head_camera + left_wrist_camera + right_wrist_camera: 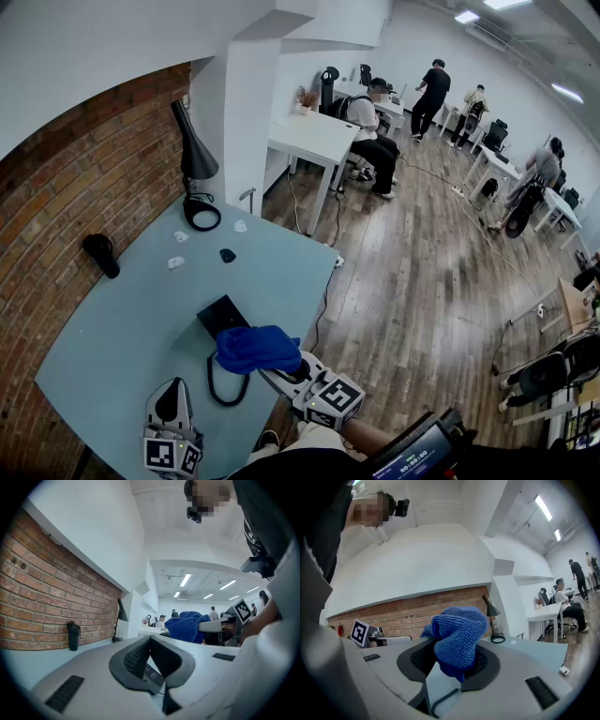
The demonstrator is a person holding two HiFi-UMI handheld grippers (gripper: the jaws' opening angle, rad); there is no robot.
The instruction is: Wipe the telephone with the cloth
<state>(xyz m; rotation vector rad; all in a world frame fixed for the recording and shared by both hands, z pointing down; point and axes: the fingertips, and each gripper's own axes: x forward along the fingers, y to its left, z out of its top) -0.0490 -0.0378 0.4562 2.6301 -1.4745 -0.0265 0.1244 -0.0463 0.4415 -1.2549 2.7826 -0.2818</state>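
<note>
While the right claw (454, 662) pinches the blue cloth (457, 629) at the telephone (221, 317), the left claw (150, 657) sits closed, empty.

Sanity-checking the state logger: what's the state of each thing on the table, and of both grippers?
cloth: bunched, over the telephone's near end.
telephone: on the table, partly covered.
right gripper: shut on the cloth.
left gripper: shut, empty.
lamp: upright by the wall.
bottle: upright, capped.
</note>
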